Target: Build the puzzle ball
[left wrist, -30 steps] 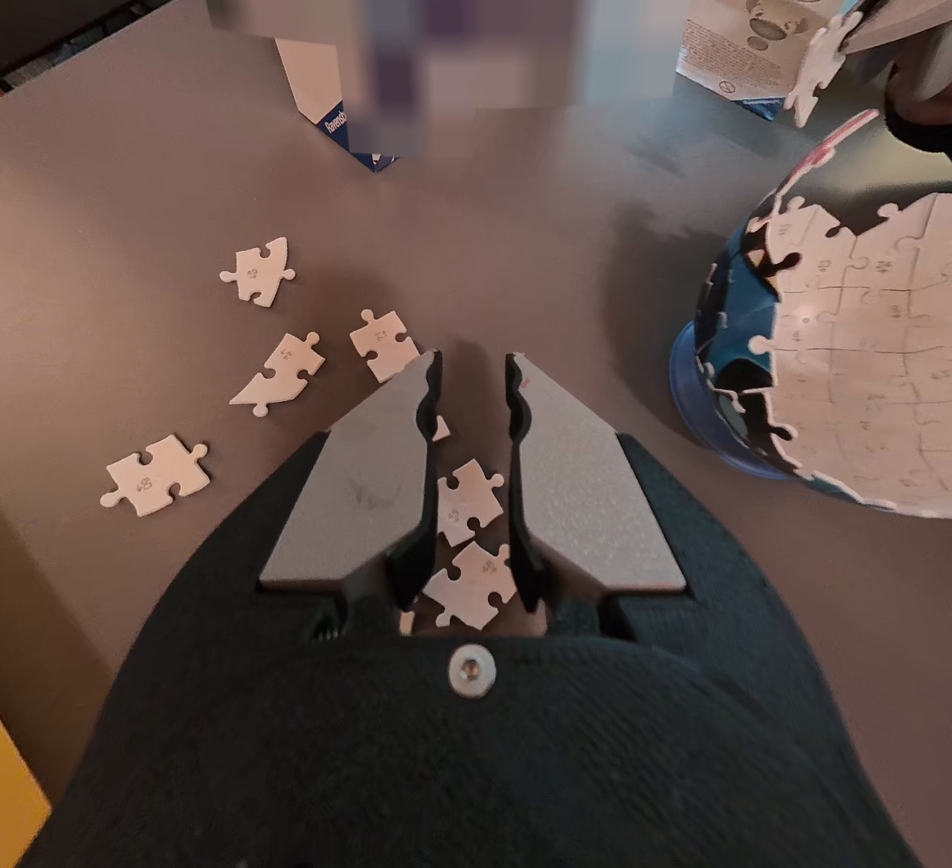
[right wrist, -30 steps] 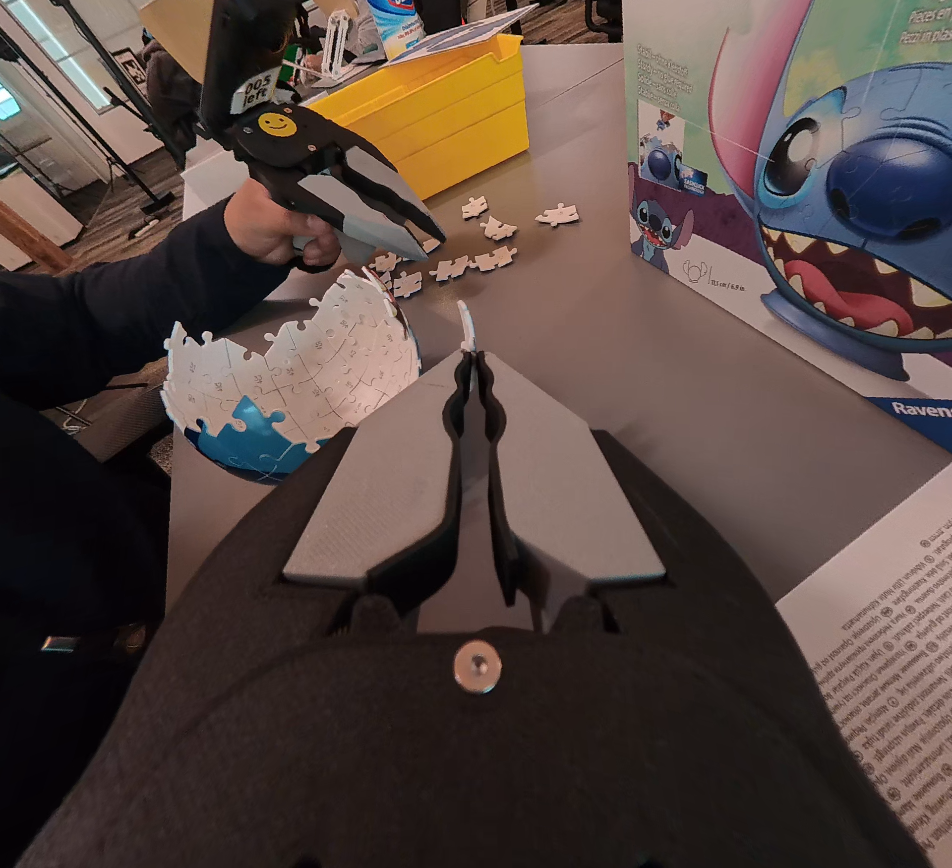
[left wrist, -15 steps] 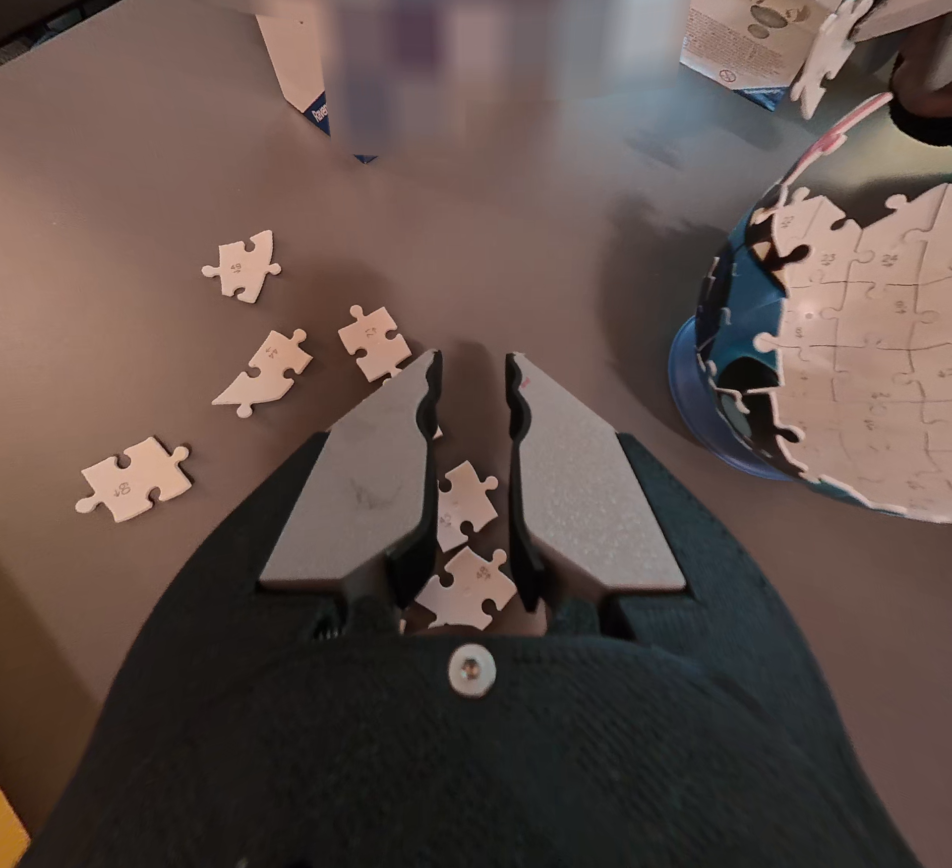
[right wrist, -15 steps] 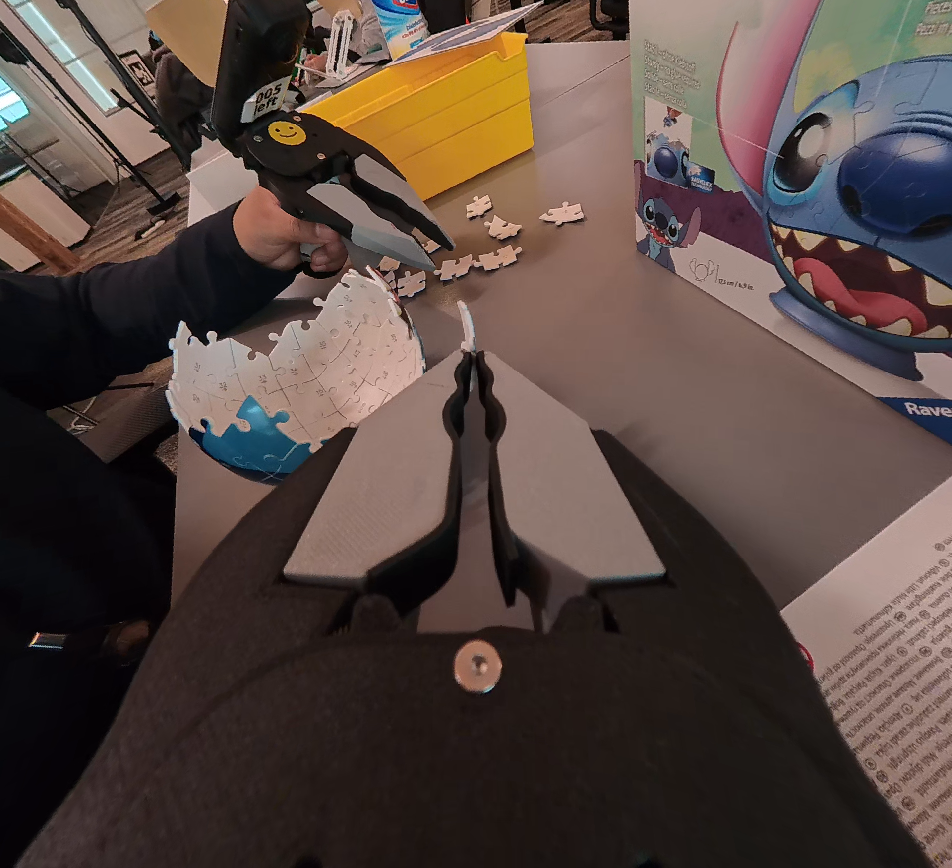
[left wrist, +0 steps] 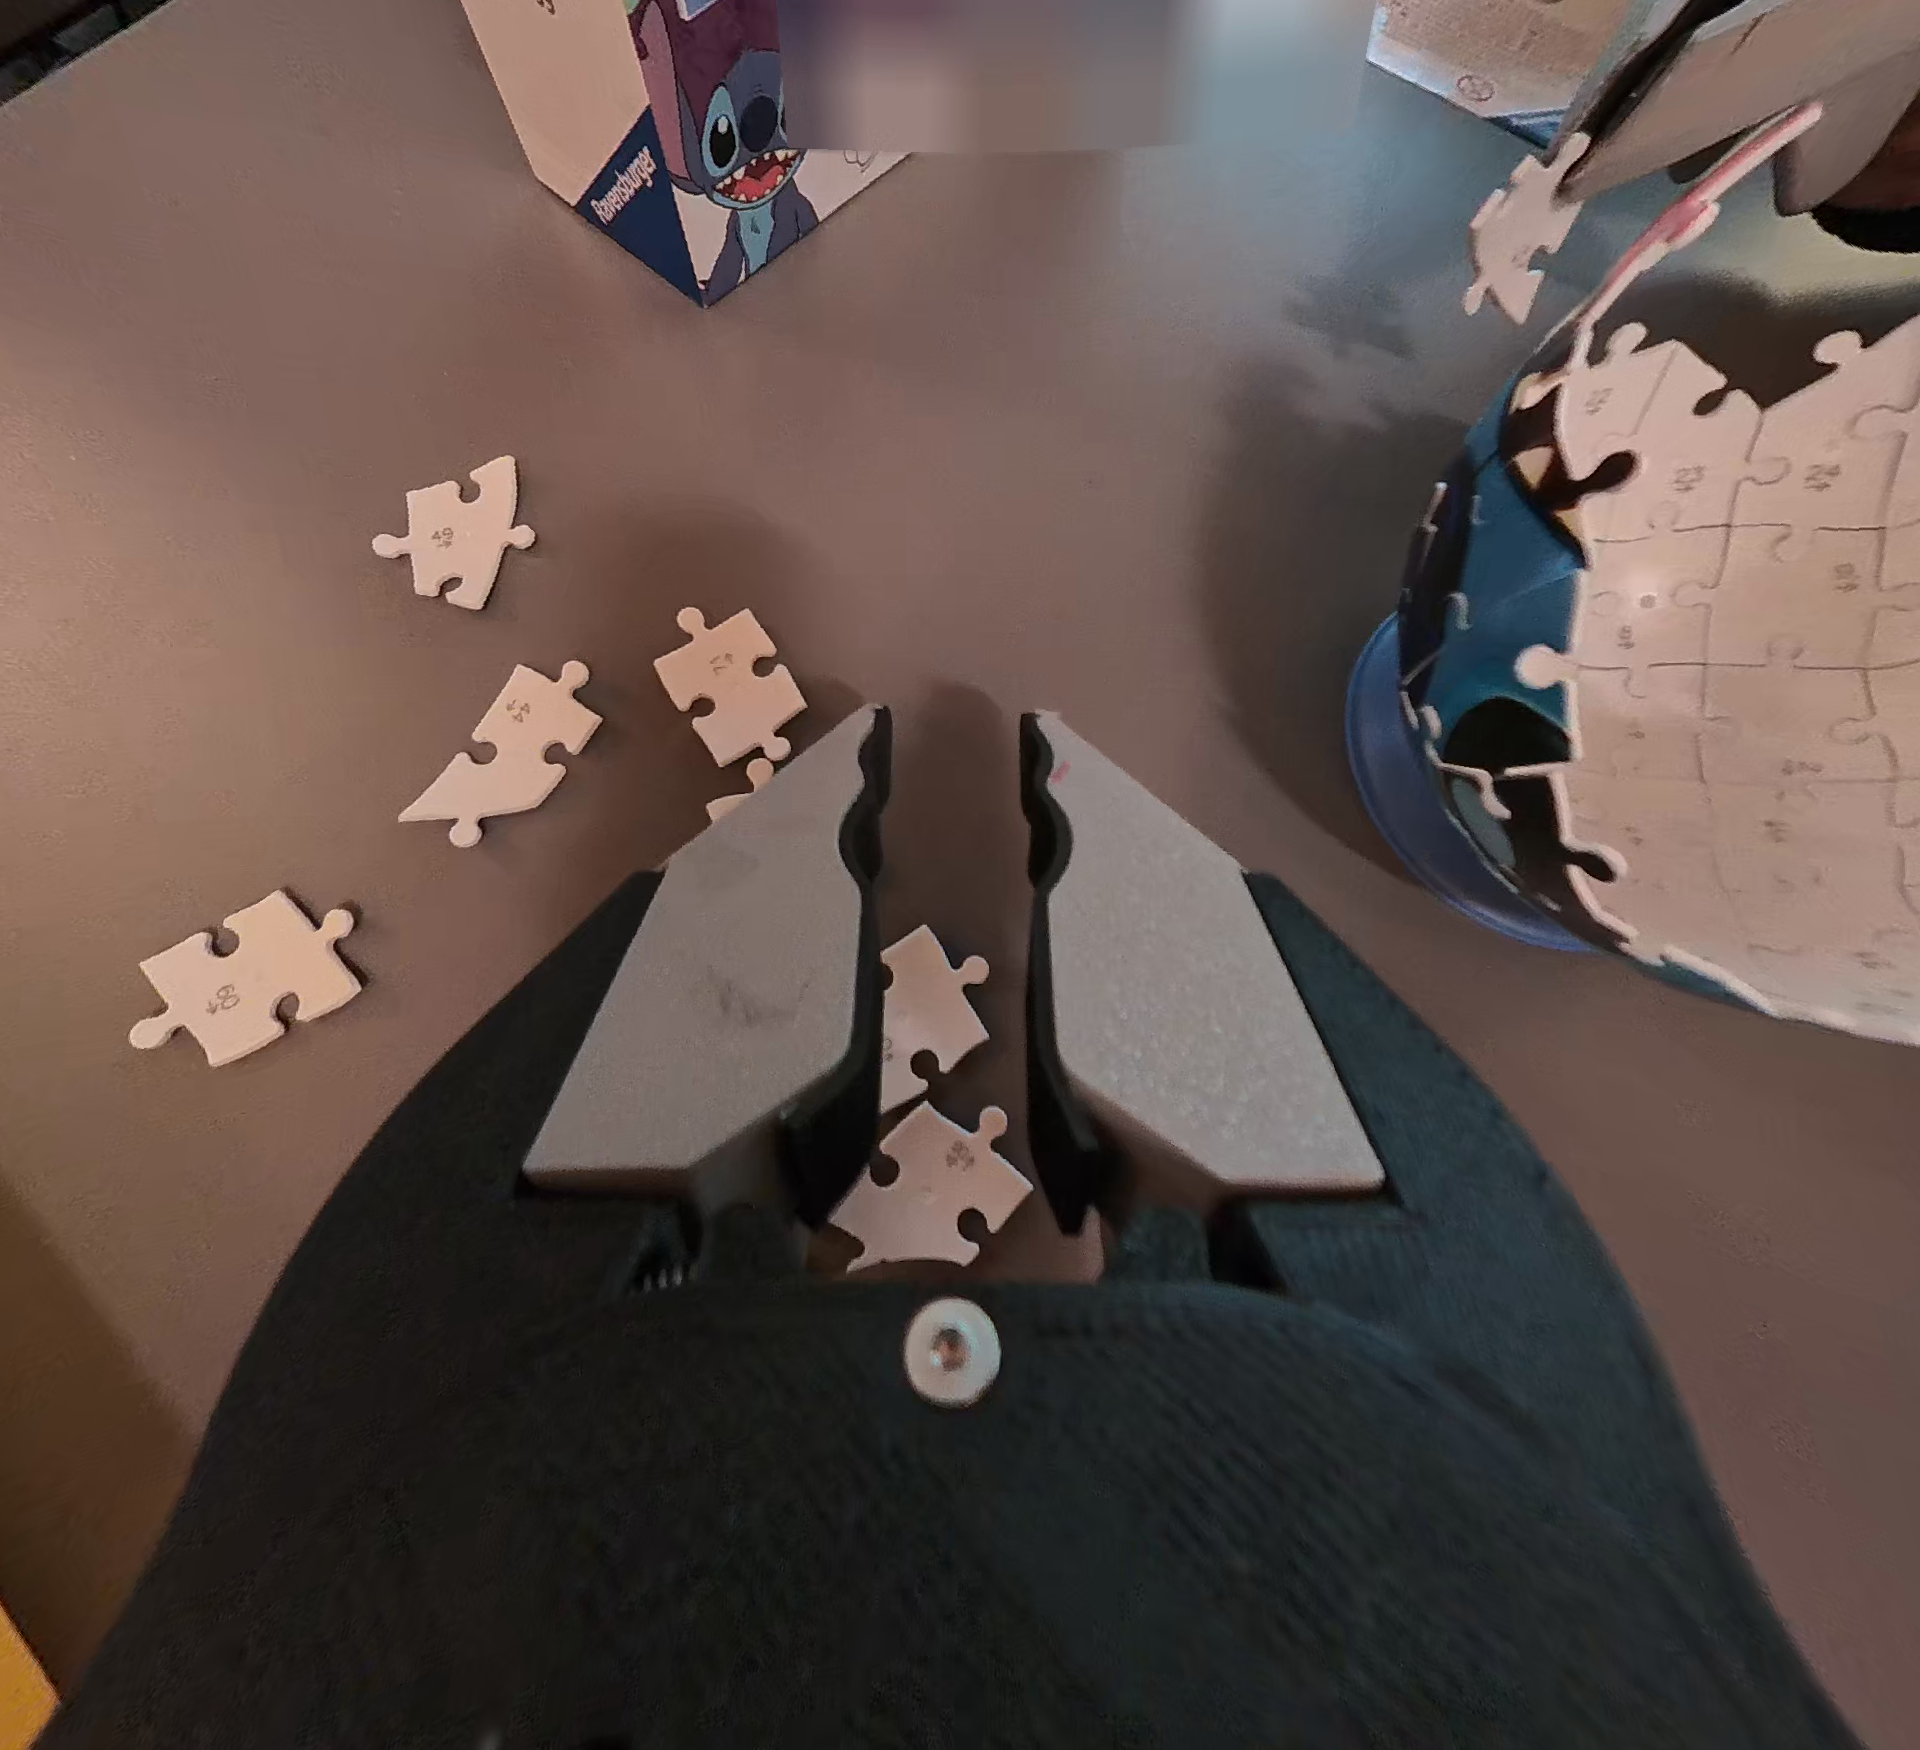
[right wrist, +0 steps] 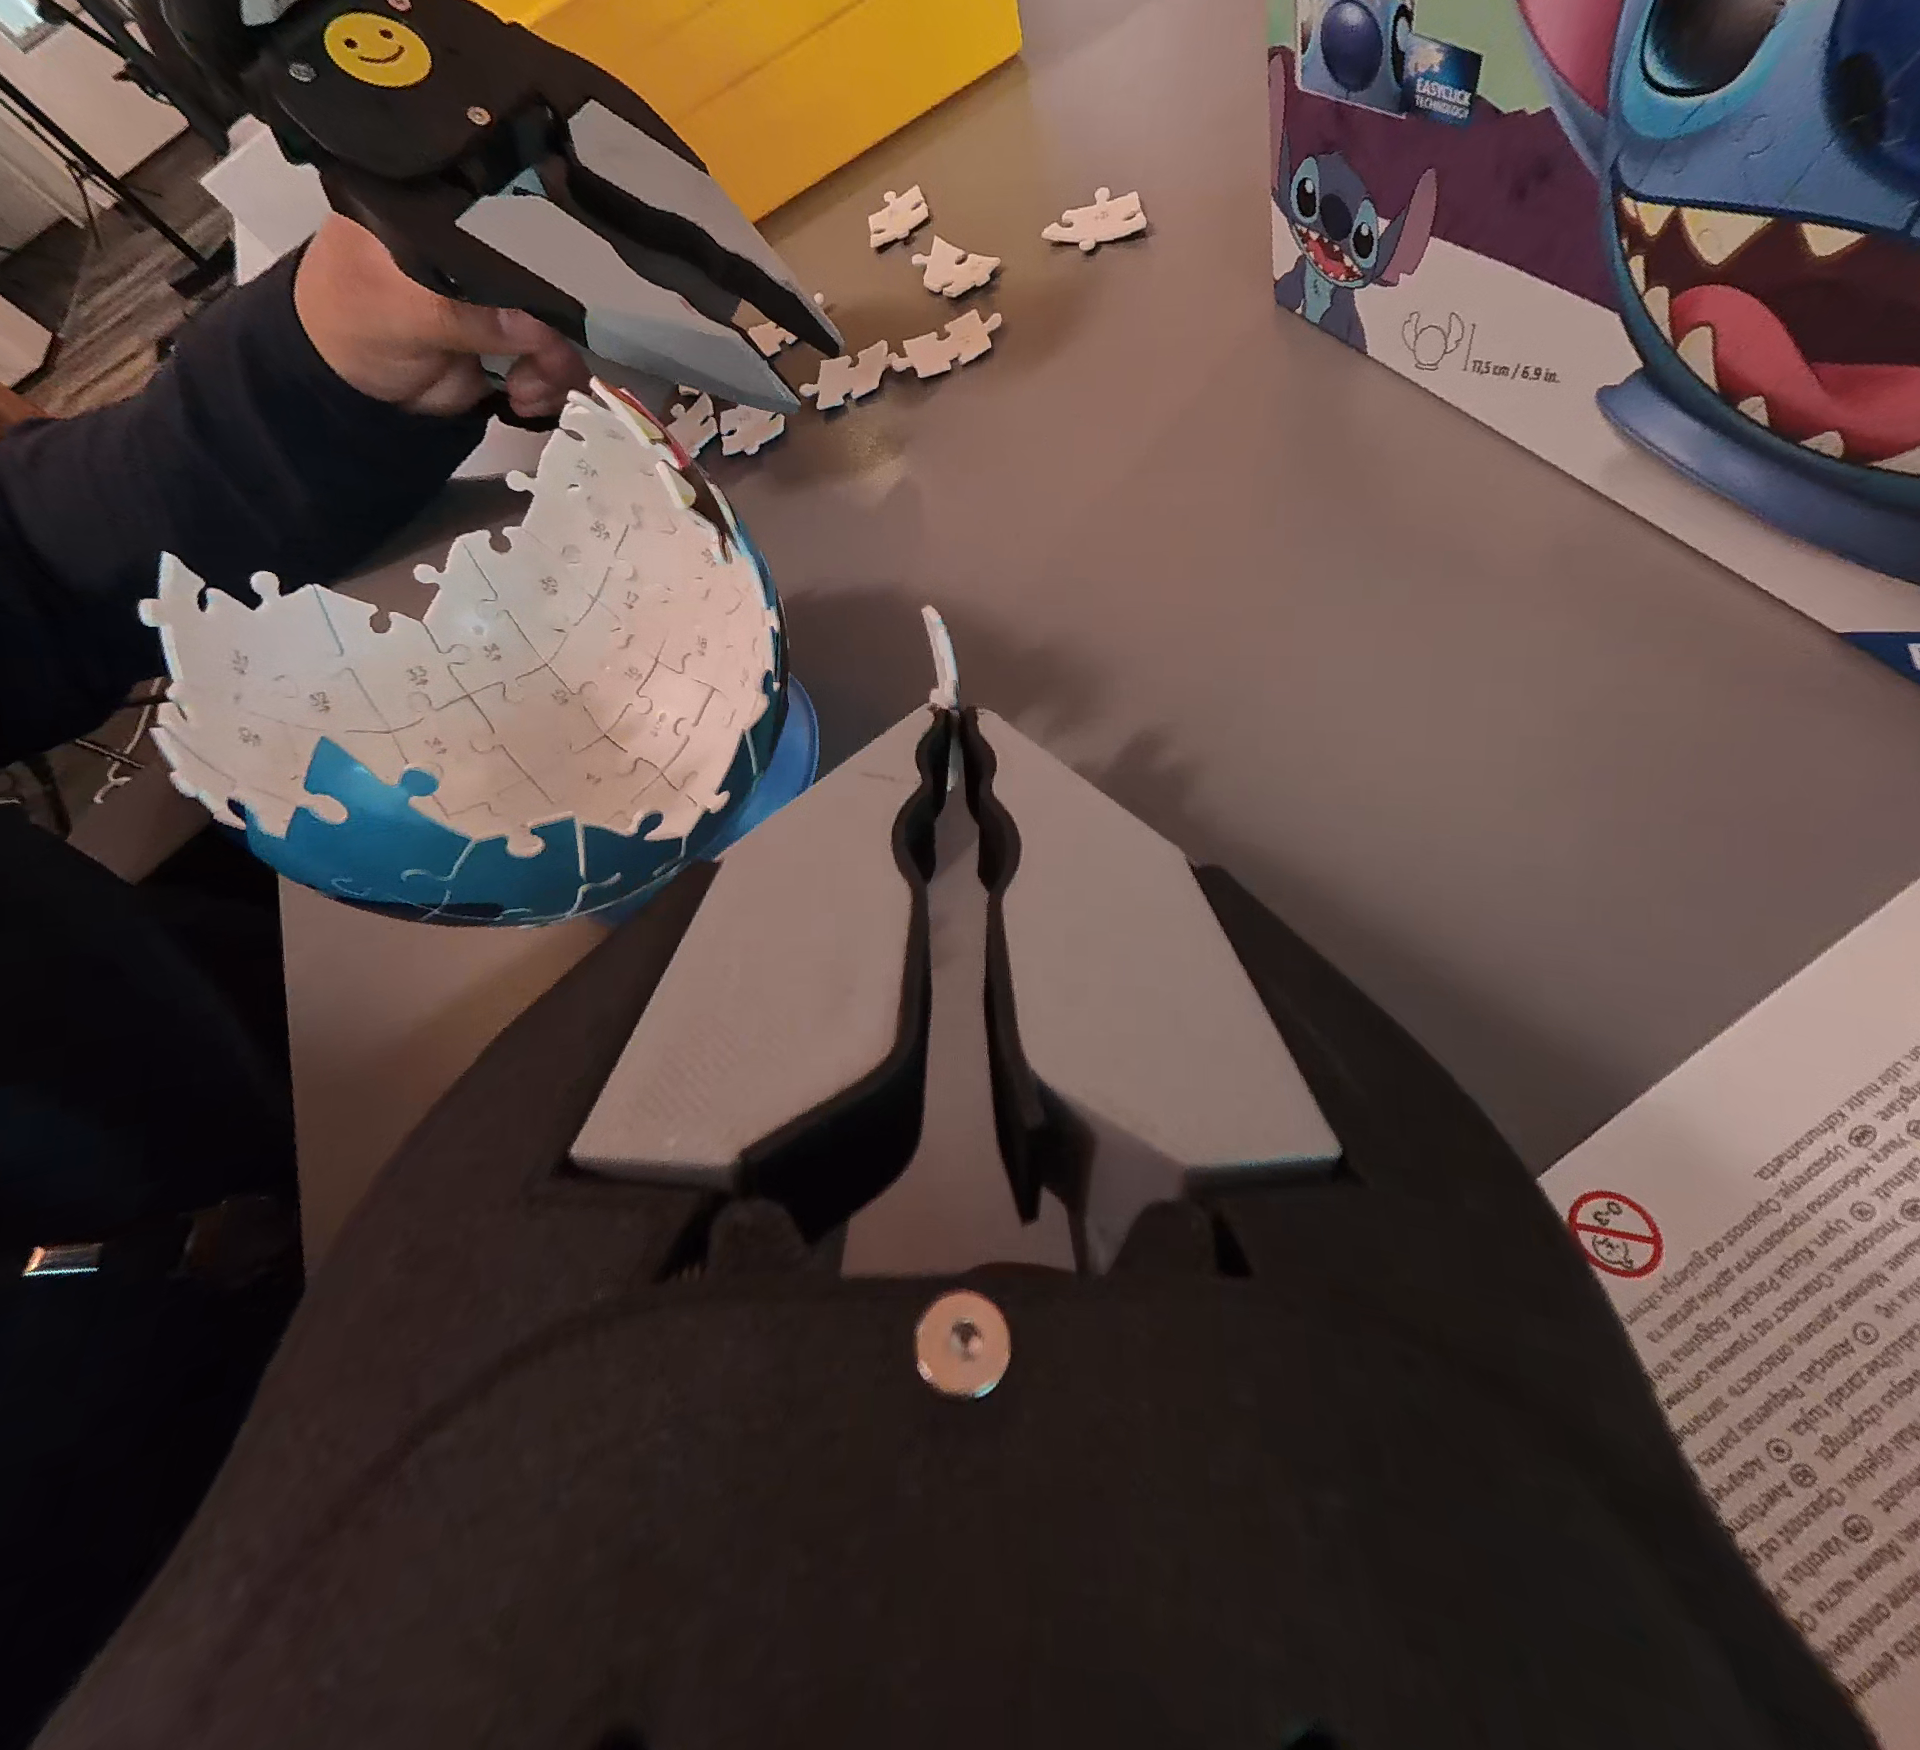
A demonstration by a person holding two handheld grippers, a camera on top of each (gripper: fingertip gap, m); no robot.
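Observation:
The half-built puzzle ball (right wrist: 499, 703), white inside and blue outside, sits on a blue ring stand (left wrist: 1392, 796) on the grey table; it also shows in the left wrist view (left wrist: 1756, 661). My right gripper (right wrist: 954, 713) is shut on a white puzzle piece (right wrist: 941, 661), held edge-on just right of the ball; the piece also shows in the left wrist view (left wrist: 1512, 240). My left gripper (left wrist: 954, 729) is open and empty above several loose white pieces (left wrist: 727, 687), left of the ball. It shows in the right wrist view (right wrist: 810, 370) too.
A tall puzzle box (left wrist: 644, 38) stands behind the loose pieces; its big face (right wrist: 1621, 194) fills the right wrist view's right side. A yellow bin (right wrist: 790, 17) stands at the back. A printed leaflet (right wrist: 1766, 1285) lies at the right. A person's hand (right wrist: 416, 350) holds the left gripper. Some 15 cm of space lies between my two pairs of fingers.
Both grippers have moved forward; the box looms larger. The right gripper with its piece has come closer to the ball's rim. Jaw states are unchanged.

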